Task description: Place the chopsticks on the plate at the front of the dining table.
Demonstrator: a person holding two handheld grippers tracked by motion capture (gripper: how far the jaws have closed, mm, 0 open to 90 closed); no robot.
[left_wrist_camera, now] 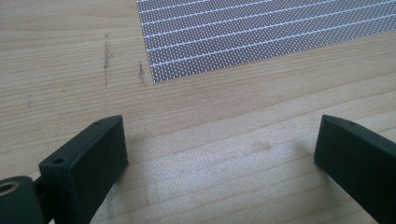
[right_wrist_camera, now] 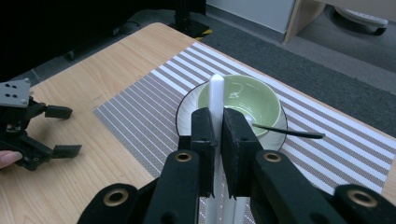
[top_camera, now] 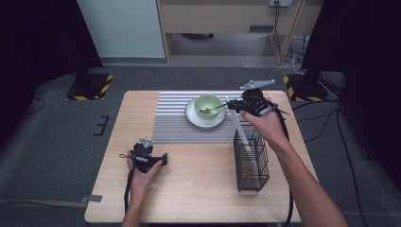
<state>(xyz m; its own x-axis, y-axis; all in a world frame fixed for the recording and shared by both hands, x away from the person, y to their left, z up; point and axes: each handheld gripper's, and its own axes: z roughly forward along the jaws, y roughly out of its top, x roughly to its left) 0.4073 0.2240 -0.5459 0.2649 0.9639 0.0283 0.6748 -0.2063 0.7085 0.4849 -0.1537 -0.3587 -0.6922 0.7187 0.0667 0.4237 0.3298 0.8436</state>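
My right gripper (top_camera: 235, 105) (right_wrist_camera: 218, 116) is shut on a long white stick-like utensil (top_camera: 243, 135) (right_wrist_camera: 216, 91). The stick slants from the jaws down into a black wire basket (top_camera: 250, 163) at the table's right. Just beyond the jaws a pale green bowl (top_camera: 208, 105) (right_wrist_camera: 243, 100) sits on a white plate (top_camera: 204, 120), with a dark-handled spoon (top_camera: 215, 108) (right_wrist_camera: 289, 132) resting in it. My left gripper (top_camera: 163, 160) (left_wrist_camera: 219, 144) (right_wrist_camera: 74, 130) rests low over bare wood at the front left, open, with nothing between its jaws.
A grey striped placemat (top_camera: 175, 123) (left_wrist_camera: 261, 32) lies under the plate across the far middle of the wooden table (top_camera: 198, 189). The wire basket stands upright near the right edge. Dark stands and cables sit on the floor beyond.
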